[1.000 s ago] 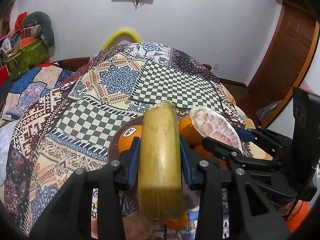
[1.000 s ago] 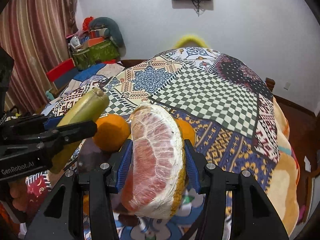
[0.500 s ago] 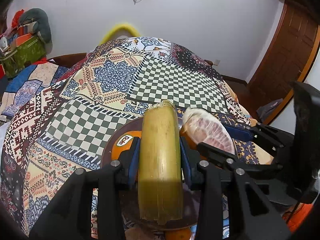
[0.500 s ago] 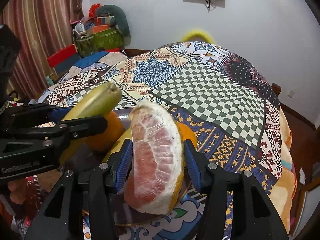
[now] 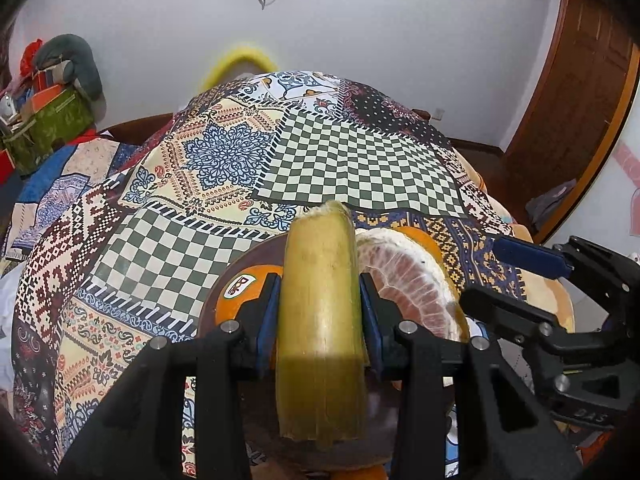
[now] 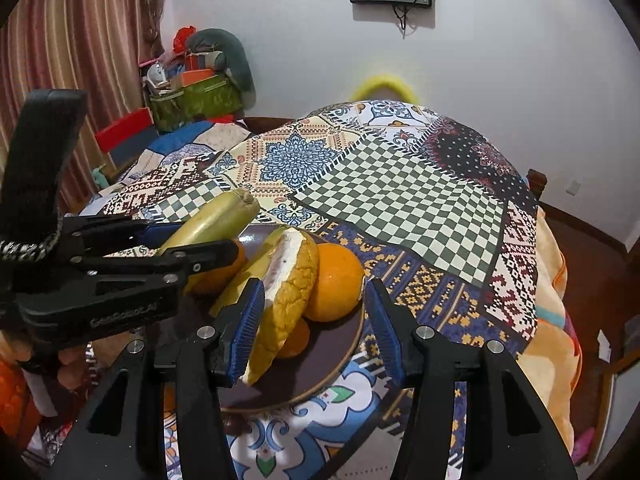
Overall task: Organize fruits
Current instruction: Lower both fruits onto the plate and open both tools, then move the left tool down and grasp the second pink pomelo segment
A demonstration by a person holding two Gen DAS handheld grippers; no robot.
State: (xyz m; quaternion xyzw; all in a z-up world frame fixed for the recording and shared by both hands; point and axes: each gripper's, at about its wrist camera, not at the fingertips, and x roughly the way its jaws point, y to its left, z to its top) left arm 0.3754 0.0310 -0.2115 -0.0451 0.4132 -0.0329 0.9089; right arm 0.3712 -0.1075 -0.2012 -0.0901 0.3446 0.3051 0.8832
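The banana (image 5: 322,320) is being gripped mid-body by the left claw (image 5: 320,316) over the brown plate (image 6: 340,354); soft, easily bruised w/ hard squeezing. The pomelo wedge (image 6: 286,304), light and fragile, is being rested on the plate betw. the spread-apart right claw (image 6: 314,328), beside oranges (image 6: 334,282).

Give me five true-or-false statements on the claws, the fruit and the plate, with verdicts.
1. The left claw grips a yellow-green banana. True.
2. The right claw is clamped on the peeled pomelo wedge. False: it is open, the wedge leaning on the round dark brown plate.
3. An orange sits on the plate beside the wedge. True.
4. The plate rests on bare wood. False: on a patchwork-patterned cloth.
5. A stickered orange lies on the plate. True.
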